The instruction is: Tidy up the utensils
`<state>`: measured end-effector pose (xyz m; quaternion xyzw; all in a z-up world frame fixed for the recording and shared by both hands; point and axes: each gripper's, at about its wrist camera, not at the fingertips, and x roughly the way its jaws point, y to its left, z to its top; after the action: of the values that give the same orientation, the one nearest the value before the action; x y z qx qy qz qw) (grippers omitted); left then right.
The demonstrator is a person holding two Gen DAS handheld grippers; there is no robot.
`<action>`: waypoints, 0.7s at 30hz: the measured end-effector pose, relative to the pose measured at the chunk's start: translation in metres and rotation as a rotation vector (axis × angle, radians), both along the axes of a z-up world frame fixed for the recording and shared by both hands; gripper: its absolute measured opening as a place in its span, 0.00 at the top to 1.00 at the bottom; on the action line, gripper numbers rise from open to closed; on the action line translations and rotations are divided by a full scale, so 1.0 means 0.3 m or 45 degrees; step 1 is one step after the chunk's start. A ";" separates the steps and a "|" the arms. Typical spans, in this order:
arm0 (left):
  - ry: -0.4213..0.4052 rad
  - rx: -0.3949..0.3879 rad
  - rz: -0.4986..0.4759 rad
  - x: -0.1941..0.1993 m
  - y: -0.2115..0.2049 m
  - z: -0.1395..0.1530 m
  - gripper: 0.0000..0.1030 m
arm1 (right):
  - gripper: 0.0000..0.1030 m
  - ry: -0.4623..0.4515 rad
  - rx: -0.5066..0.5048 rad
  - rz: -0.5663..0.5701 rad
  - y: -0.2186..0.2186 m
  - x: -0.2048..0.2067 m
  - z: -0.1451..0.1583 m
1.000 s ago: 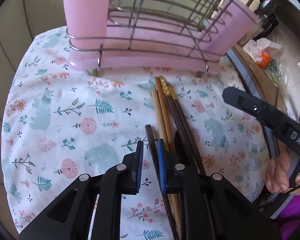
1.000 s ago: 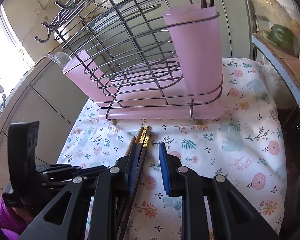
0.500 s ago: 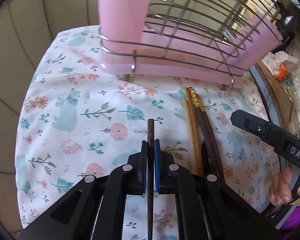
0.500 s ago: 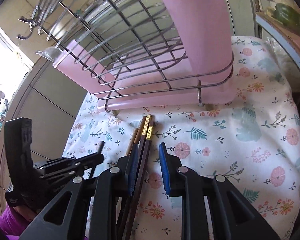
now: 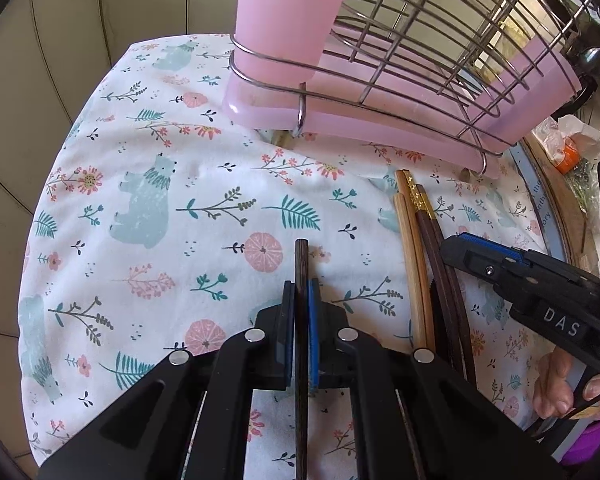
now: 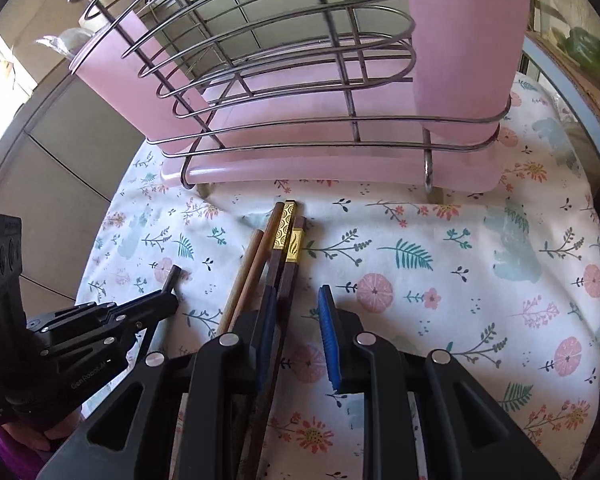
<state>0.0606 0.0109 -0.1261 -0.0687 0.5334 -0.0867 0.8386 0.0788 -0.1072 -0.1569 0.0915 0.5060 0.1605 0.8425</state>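
Currently, left wrist view: the left gripper (image 5: 301, 312) has its jaws clenched on one dark chopstick (image 5: 301, 264), having just closed on it. The stick runs straight between the blue pads, its blunt end poking out ahead over the floral cloth (image 5: 148, 184). It sits well apart from the other chopsticks (image 5: 420, 248), which lie bunched to the right on the cloth, ends pointing toward the rack (image 5: 400, 60). The rack's pink cup (image 5: 288, 20) stands just ahead, held by a wire ring. The right gripper (image 5: 480, 250) reaches in from the right edge, near the bundle; a hand (image 5: 560, 384) holds it low at the right.

Right wrist view: the right gripper (image 6: 296, 336) hangs over the bundle with jaws released, part open. Two gold-banded sticks (image 6: 286, 248) pass just beside the left pad; whether that pad touches them cannot be told. The right pad stands clear over bare cloth. Two paler sticks (image 6: 248, 272) lie just to the left. The left gripper (image 6: 156, 306) shows at the left with its dark stick's tip protruding.

Judged step: pickup under way, one stick secured on the left, none yet on the right. Next move likely calls for lifting the held stick, tilting it upright and lowering it into a cup. The right gripper would need to centre its jaws on one stick before closing, or it may pinch several.
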 end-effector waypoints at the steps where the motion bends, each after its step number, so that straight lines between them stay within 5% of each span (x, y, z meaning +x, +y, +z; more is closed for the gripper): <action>1: -0.001 -0.010 0.000 -0.001 0.005 -0.001 0.95 | 0.80 -0.003 -0.011 0.003 0.004 -0.002 0.002; 10: -0.010 -0.048 -0.001 -0.023 0.060 0.009 0.94 | 0.81 -0.031 -0.052 -0.016 0.032 0.024 -0.004; 12: -0.009 -0.048 -0.002 -0.023 0.060 0.007 0.94 | 0.92 -0.006 -0.054 -0.029 0.022 0.031 -0.013; 21: 0.031 -0.033 -0.037 -0.007 0.050 0.013 0.94 | 0.92 0.049 0.018 -0.126 -0.073 0.006 -0.027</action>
<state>0.0586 0.0258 -0.1222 -0.0728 0.5434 -0.1048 0.8297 0.0807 -0.1292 -0.1649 0.1254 0.5157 0.1204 0.8389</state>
